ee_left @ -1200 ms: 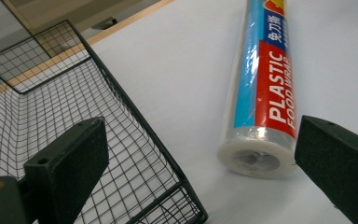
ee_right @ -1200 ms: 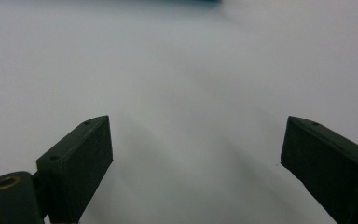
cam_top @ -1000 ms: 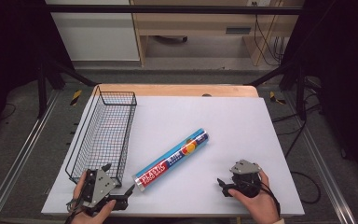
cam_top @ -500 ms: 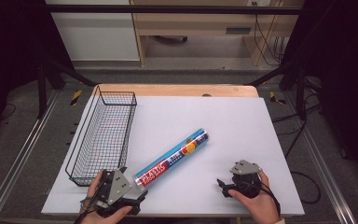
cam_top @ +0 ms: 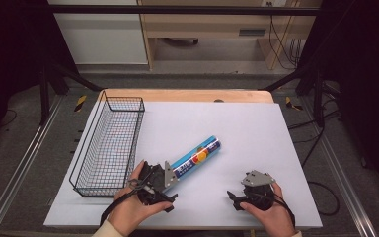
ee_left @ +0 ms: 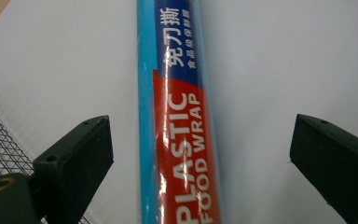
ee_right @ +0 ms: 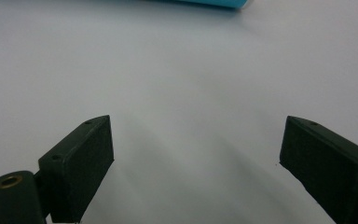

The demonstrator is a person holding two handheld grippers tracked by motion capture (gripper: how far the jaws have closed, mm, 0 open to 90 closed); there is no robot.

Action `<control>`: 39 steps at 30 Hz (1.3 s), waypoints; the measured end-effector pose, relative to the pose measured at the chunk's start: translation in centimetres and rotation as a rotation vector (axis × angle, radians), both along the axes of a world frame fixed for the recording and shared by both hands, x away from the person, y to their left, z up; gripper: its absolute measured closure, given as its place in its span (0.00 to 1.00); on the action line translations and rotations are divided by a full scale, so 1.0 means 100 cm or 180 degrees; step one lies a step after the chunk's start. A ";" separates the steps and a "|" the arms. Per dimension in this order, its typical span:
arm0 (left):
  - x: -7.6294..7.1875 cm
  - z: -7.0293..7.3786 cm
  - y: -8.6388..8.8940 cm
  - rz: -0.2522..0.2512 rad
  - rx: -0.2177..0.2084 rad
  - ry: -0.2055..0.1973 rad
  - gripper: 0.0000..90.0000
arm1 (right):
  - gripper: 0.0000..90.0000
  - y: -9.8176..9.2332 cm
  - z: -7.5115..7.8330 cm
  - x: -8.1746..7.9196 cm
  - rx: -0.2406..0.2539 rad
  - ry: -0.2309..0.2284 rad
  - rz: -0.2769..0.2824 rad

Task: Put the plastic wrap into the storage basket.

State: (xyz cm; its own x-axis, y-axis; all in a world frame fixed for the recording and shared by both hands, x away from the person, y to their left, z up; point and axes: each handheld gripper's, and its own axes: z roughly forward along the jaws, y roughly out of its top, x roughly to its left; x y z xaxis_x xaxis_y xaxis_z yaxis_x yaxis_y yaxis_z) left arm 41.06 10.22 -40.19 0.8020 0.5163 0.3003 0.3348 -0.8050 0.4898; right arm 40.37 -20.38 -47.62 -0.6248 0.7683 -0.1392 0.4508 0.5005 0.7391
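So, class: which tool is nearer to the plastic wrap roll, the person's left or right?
Left. The left tool is at the plastic wrap roll's near end, the roll lying between its open jaws untouched. The right tool rests apart, off to the roll's right, open.

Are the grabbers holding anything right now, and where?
Nothing is held. The left gripper straddles the near end of the plastic food wrap roll, jaws open and not touching it. The right gripper is open over bare table.
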 end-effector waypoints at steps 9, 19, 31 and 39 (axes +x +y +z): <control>0.043 -0.016 -0.026 0.0012 0.0270 0.0278 0.09 | 0.12 0.002 0.001 -0.001 0.0030 0.0001 0.0076; 0.068 -0.028 -0.053 -0.0005 0.0438 0.0344 0.14 | 0.12 0.002 0.002 -0.002 0.0055 0.0001 0.0085; 0.082 -0.039 -0.059 0.0114 0.0546 0.0384 0.26 | 0.12 0.002 0.002 -0.002 0.0060 0.0014 0.0085; 0.089 -0.044 -0.059 0.0152 0.0527 0.0537 0.27 | 0.12 0.002 0.002 -0.002 0.0070 0.0000 0.0079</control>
State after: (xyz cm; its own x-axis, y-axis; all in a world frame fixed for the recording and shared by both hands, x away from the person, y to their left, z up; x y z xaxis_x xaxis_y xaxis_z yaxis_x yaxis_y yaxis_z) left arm 49.99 4.34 -44.60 0.8238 0.5098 0.2478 0.4405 -0.8509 0.2863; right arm 40.20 -20.17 -47.39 -0.6438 0.7554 -0.1225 0.4385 0.4953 0.7500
